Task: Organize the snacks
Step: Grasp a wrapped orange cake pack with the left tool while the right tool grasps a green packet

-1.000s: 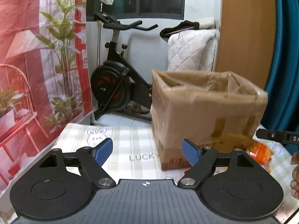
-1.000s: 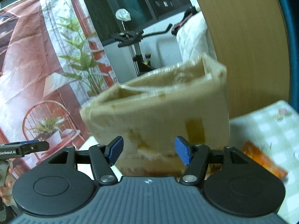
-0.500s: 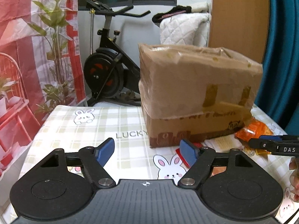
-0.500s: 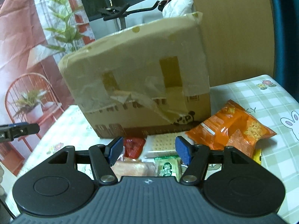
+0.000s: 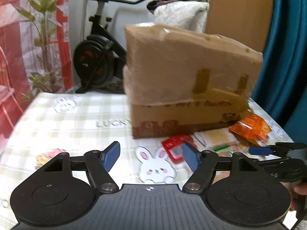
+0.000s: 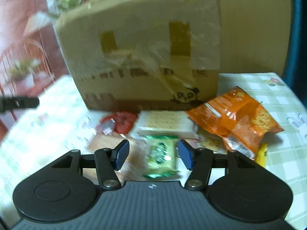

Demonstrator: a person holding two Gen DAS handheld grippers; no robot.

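Observation:
A taped cardboard box stands on the checked bunny tablecloth. Snacks lie in front of it: a red packet, a white cracker pack, an orange bag, a green packet and a yellow packet. My right gripper hovers over the green packet, which shows between its blue fingers. Its jaws are closing, and the pads do not touch the packet. My left gripper is low over the bunny print, just left of the red packet. Its jaws are closing on nothing.
An exercise bike and a red plant backdrop stand beyond the table's far edge. A wooden panel and a teal curtain are at the right. The right gripper's tip shows in the left wrist view.
Both grippers have sunk toward the table and tipped downward. The snacks in front of the box have come into view. Both pairs of jaws have narrowed a little.

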